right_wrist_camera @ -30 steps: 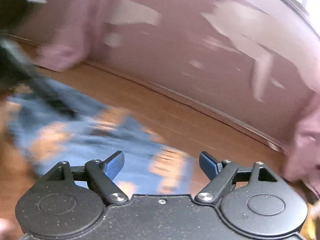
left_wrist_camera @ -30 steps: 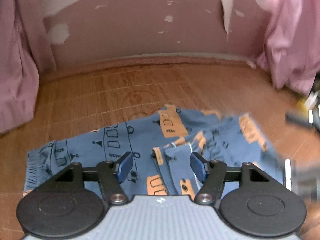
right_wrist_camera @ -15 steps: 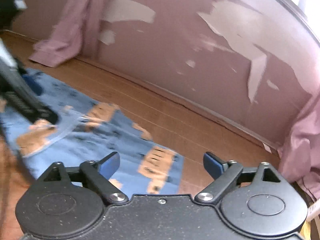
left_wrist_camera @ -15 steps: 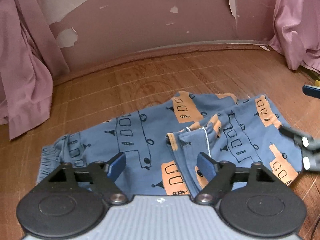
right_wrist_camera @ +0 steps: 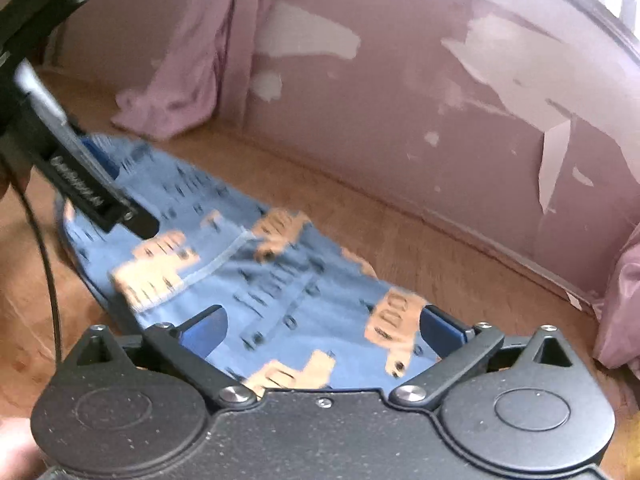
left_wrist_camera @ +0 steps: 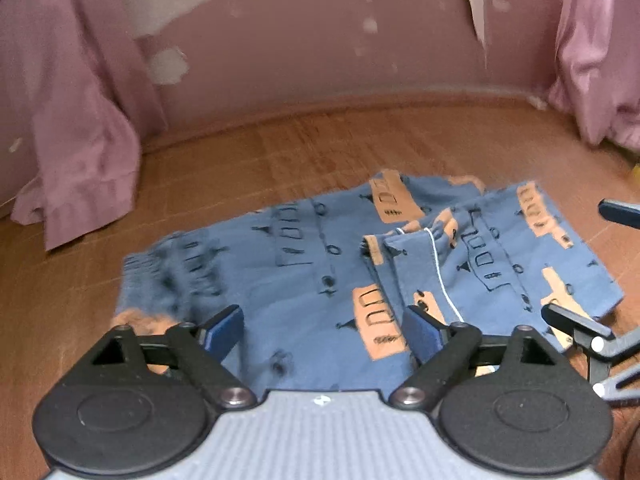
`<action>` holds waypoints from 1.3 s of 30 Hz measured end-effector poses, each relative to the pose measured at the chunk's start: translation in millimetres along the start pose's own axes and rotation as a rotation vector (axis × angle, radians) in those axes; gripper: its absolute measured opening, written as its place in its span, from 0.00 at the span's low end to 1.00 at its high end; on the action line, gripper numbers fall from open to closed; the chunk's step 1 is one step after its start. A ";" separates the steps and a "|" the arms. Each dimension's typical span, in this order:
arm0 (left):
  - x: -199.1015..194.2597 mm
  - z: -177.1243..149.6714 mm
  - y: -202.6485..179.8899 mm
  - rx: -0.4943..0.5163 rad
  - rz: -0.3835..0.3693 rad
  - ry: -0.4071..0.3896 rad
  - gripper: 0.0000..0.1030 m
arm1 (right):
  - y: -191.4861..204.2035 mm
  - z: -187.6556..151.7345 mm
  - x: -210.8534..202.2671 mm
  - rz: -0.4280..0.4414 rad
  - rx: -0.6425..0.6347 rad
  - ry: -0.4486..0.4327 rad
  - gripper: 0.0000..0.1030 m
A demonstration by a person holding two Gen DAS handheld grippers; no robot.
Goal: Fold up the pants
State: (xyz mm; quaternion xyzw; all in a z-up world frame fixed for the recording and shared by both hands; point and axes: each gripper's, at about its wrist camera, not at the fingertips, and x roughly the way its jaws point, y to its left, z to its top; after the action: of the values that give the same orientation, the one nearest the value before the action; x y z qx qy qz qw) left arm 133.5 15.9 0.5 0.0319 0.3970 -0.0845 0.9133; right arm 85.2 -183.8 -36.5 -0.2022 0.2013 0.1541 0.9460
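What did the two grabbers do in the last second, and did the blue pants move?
The right gripper swung in from the side and now hangs open over the right end of the pants. The left gripper drew back a little, so more cloth shows ahead of it. Neither took hold of anything. The pants stayed flat on the wooden floor, folded the same way, both grippers open throughout.

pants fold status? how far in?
Early. Done: the blue pants lie on the wooden floor, one part already doubled over near the middle. In hand: nothing; the left gripper and right gripper are both open above the cloth. Left: grip the edges, finish the folds, flatten.
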 end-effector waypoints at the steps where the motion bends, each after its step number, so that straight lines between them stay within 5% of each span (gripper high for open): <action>1: -9.4 -8.0 7.3 -0.028 0.009 -0.035 0.92 | 2.2 -0.2 -3.3 0.015 0.002 -0.019 0.99; 5: -34.5 -39.3 39.1 -0.150 0.112 -0.149 0.93 | 10.6 -2.2 -10.6 0.051 0.006 -0.064 0.99; 8: -34.4 -48.5 59.9 -0.204 0.182 -0.160 0.93 | 11.0 -1.2 -11.5 0.054 0.025 -0.090 0.99; 12: -22.1 -45.8 86.3 -0.274 0.170 -0.149 0.88 | 8.8 2.9 -3.0 0.052 0.057 -0.099 0.99; 17: -9.0 -50.0 125.8 -0.569 0.027 -0.166 0.88 | 9.1 10.0 12.1 0.055 0.054 -0.089 0.99; 20: 1.5 -55.3 139.7 -0.690 0.003 -0.147 0.87 | 8.9 14.4 20.8 0.070 0.039 -0.094 0.99; 23: 3.8 -53.2 142.3 -0.715 -0.003 -0.134 0.74 | 5.0 26.7 28.5 0.066 0.004 -0.132 0.99; 25: 6.9 -52.8 144.1 -0.727 -0.009 -0.119 0.49 | -0.2 38.8 32.2 0.061 -0.019 -0.171 0.99; 31: 6.4 -58.4 150.4 -0.809 -0.020 -0.101 0.37 | -9.4 56.8 30.4 0.081 -0.006 -0.207 0.99; 39: 8.2 -51.8 145.8 -0.774 0.034 -0.061 0.21 | 16.9 19.3 32.2 0.109 -0.014 -0.053 0.99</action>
State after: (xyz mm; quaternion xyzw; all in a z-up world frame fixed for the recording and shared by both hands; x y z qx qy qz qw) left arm 127.9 164.8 -42.1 -0.3108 0.3715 0.0859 0.8706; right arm 113.1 -153.8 -40.0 -0.1933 0.1861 0.2122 0.9397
